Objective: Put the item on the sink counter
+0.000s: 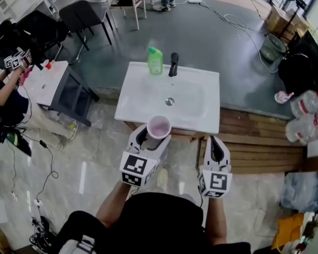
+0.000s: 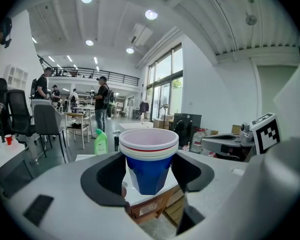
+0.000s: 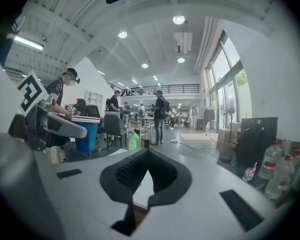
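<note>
My left gripper (image 1: 157,135) is shut on a stack of cups (image 1: 159,126), blue outside with a pale pink and white rim. The cups stand upright between the jaws (image 2: 149,160), and in the head view they hang at the near edge of the white sink counter (image 1: 202,116). The basin with its drain (image 1: 169,101) lies just beyond. My right gripper (image 1: 216,143) is level with the left one, to its right, short of the counter's front edge. Its jaws meet at the tips with nothing between them (image 3: 147,153).
A green bottle (image 1: 155,61) and a black faucet (image 1: 173,64) stand at the counter's far edge. A wooden platform (image 1: 254,136) runs off to the right, with plastic bottles (image 1: 306,115) beyond it. A small white table (image 1: 45,81), chairs and a seated person are at the left.
</note>
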Available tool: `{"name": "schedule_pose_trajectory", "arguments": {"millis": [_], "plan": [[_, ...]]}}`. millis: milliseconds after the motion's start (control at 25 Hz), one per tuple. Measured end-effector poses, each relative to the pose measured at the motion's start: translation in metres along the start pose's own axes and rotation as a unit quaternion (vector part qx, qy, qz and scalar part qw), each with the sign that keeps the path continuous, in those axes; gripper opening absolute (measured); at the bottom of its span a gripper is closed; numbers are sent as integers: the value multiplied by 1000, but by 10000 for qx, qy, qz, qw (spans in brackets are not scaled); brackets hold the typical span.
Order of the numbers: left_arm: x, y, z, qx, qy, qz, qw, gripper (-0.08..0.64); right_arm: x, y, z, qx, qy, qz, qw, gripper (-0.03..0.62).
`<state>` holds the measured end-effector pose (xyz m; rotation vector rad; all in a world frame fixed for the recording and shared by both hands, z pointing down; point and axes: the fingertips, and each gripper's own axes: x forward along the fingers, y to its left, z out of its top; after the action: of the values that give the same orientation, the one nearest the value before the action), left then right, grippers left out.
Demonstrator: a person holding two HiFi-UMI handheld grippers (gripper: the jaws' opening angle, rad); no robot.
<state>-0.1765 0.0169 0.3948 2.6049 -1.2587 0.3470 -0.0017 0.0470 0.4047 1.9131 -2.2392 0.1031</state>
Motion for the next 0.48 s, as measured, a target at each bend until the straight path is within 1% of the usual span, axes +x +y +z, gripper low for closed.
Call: {"name": "schedule_pose_trajectory", "arguments": {"millis": [120, 480], "plan": [[7, 4, 1, 34, -12, -109, 9999, 281, 3, -3, 4, 12, 15, -184, 9998, -2], [36, -2, 6, 111, -63, -386, 9992, 281, 5, -29, -9, 42, 38, -503, 9987, -2]]}}
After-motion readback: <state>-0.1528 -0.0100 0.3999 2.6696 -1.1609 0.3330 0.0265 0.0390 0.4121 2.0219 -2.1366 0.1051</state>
